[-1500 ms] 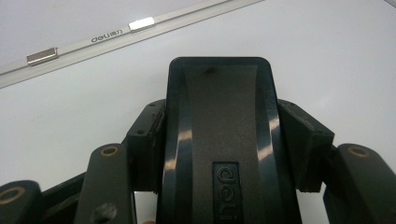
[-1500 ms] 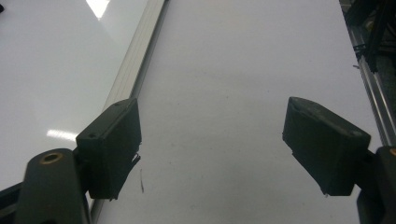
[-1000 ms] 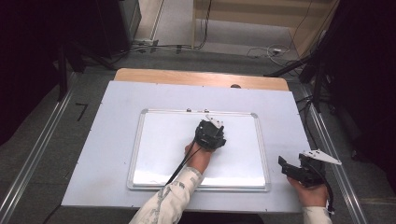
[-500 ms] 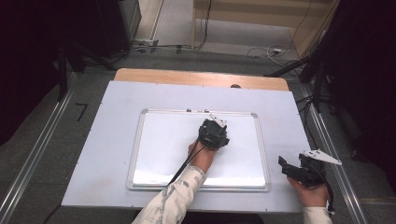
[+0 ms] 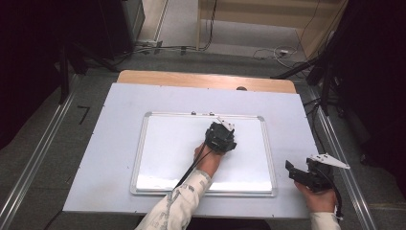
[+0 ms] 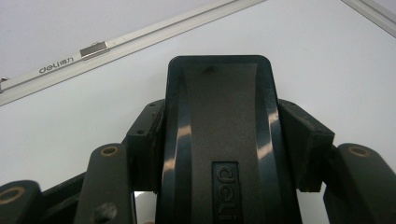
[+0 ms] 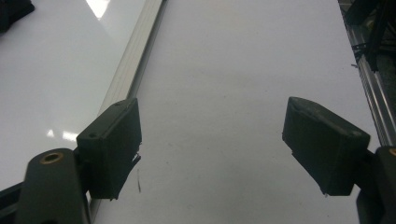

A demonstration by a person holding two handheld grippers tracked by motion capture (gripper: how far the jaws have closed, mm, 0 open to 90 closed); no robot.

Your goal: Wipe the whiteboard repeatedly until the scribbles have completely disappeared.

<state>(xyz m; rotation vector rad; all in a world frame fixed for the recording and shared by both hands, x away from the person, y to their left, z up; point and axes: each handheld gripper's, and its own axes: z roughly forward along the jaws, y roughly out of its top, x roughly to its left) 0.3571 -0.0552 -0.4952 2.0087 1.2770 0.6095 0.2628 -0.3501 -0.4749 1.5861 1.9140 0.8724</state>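
A whiteboard (image 5: 167, 143) with a silver frame lies flat on the white table (image 5: 115, 110). My left gripper (image 5: 221, 136) rests over the board's upper right part, shut on a black board eraser (image 6: 222, 140) marked "deli". The eraser presses flat on the board surface (image 6: 70, 126), just below the top frame rail (image 6: 116, 42). My right gripper (image 5: 306, 175) is at the table's right front, off the board, with its jaws wide open and nothing between them. In the right gripper view its fingers (image 7: 112, 144) hover above the bare table beside the board's right frame (image 7: 135, 60).
A wooden strip (image 5: 206, 80) runs along the table's far edge. Metal rails (image 5: 335, 143) flank the table on both sides. Cables (image 5: 273, 51) lie on the floor behind. A small clip (image 6: 95, 47) sits on the board's top rail.
The left gripper with the eraser has shifted slightly up and right across the board. The right gripper has stayed in place.
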